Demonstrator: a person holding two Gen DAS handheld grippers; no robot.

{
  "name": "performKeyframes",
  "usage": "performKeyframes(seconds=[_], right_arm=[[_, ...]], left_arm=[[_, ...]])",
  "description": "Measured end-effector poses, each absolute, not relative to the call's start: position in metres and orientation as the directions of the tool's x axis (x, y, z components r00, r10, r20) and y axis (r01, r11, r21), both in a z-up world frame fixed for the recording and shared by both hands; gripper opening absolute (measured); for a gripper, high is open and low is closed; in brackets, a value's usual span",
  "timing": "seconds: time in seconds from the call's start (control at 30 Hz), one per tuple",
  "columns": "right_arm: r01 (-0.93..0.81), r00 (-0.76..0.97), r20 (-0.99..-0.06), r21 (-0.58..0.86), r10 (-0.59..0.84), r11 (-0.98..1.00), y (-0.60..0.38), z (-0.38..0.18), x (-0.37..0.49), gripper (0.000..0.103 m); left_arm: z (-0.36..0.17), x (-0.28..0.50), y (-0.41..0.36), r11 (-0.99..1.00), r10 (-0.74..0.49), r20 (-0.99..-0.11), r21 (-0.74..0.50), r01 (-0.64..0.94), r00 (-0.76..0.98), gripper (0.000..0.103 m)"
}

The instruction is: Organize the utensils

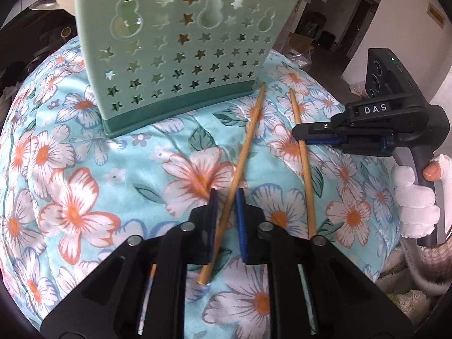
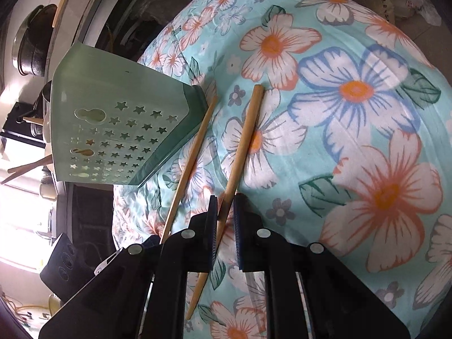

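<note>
Toward the far edge of the floral quilt (image 1: 70, 166), a pale green utensil holder (image 1: 180, 56) is seen standing upright, its front wall pierced with star and gourd cut-outs and its base a darker green. Nothing can be made out inside it from either wrist view. Two wooden chopsticks are noted on the near side of the holder, roughly side by side and slightly apart, both running from the near edge of the quilt toward the holder. The first chopstick (image 1: 248, 132) is found between the blue pads of the left gripper (image 1: 226, 195), which is clenched narrowly on its shaft; its far tip lies just beside the right-hand corner of the holder's base, and its butt end sticks out behind the pads over the cloth. The second chopstick (image 1: 308, 186) is grasped by the right gripper (image 1: 301, 137), which is brought in from the right edge of the quilt and clamped across the shaft partway along. Whether either chopstick rests on the cloth or is lifted just clear cannot be told. A white-gloved hand (image 1: 415, 197) is seen wrapped round the right gripper's handle. Beyond the quilt, dark pots and shelves are only dimly made out
</note>
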State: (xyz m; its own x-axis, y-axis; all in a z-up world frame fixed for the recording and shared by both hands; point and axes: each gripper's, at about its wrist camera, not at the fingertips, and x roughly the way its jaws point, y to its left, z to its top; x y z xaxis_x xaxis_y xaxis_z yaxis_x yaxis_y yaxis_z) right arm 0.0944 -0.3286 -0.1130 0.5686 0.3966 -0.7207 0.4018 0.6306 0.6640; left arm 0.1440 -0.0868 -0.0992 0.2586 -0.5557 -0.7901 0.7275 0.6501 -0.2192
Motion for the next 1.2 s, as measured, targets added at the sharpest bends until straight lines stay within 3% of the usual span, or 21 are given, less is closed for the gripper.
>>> performKeyframes(seconds=[0.1, 0.4, 1.2], right_arm=[[0.391, 0.56, -0.735, 0.641, 0.382, 0.66, -0.327, -0.11, 0.091, 0.011], [0.375, 0.533, -0.756, 0.614, 0.381, 0.695, -0.327, -0.107, 0.065, 0.01], [0.377, 0.545, -0.762, 0.596, 0.351, 0.709, -0.32, -0.107, 0.055, 0.01]], left_arm=[[-0.098, 0.136, -0.093, 0.643, -0.547, -0.796, -0.202, 0.739, 0.259, 0.007], [-0.103, 0.114, -0.098, 0.595, -0.609, -0.788, -0.373, 0.712, 0.096, 0.005], [-0.114, 0.117, -0.102, 0.586, -0.627, -0.777, -0.419, 0.694, 0.059, 0.006]])
